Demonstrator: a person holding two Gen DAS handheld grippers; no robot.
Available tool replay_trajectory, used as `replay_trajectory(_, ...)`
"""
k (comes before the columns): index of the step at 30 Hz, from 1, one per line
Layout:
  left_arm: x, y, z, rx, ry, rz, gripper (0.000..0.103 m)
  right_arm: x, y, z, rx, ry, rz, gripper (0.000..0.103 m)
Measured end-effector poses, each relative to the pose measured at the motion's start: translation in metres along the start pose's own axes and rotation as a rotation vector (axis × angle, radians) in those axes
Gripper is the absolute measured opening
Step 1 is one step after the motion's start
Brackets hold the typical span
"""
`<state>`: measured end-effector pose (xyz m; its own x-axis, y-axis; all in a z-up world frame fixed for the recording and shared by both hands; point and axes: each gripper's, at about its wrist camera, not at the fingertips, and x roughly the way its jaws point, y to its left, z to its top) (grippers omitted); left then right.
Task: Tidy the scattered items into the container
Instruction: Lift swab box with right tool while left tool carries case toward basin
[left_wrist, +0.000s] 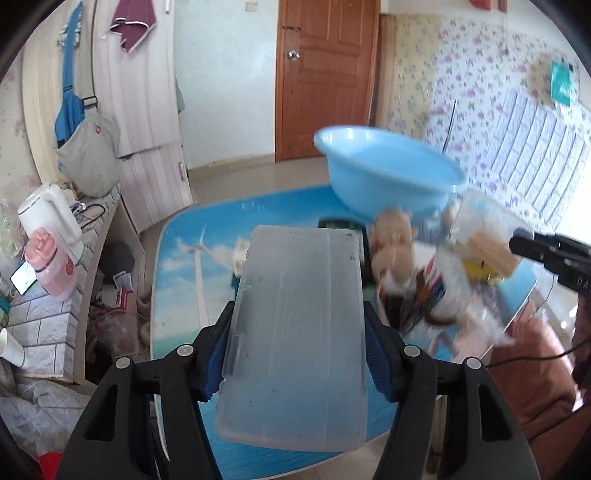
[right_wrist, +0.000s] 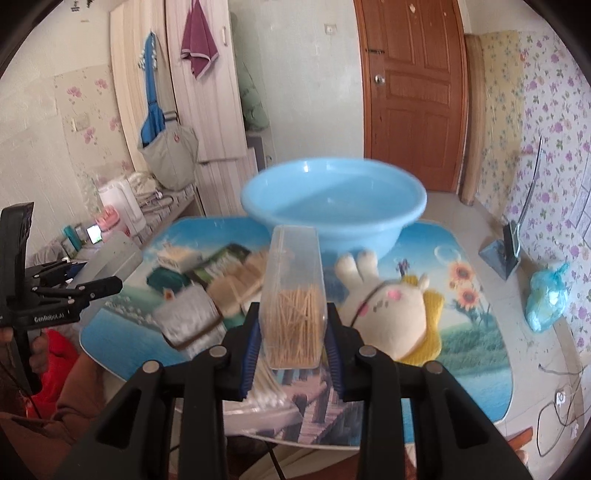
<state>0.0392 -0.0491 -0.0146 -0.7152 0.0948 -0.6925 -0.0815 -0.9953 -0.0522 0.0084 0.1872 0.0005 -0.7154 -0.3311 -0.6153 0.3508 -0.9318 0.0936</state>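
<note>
Well, seen from my left wrist, my left gripper (left_wrist: 295, 354) pinches a frosted plastic box (left_wrist: 295, 332) flat between its blue pads (left_wrist: 378, 363), above the picture-printed table (left_wrist: 184, 266). Ahead to the right sits the blue basin (left_wrist: 388, 173) (blurred, like the plush toy (left_wrist: 393, 254) below it). From my right wrist, my right gripper (right_wrist: 291, 336) clamps a clear toothpick box (right_wrist: 295, 295) upright between its jaws, directly before the basin (right_wrist: 332, 199), with a rabbit plush (right_wrist: 395, 306) just right.
</note>
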Motion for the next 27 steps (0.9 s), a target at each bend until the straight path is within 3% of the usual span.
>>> replay_trajectory(5, -0.010, 0.000, 0.026, -0.005, -0.050, 0.010, 0.062, -0.010, 0.000, 0.019, -0.006, -0.061, 0.018, 0.031)
replay_trajectory(15, -0.001, -0.026, 0.074, 0.019, -0.123, -0.062, 0.062, -0.008, -0.011, 0.051, 0.005, -0.137, 0.018, 0.031)
replay_trajectory(27, 0.054, -0.065, 0.134, 0.077, -0.114, -0.144, 0.062, 0.035, -0.043, 0.083, 0.045, -0.125, 0.000, 0.031)
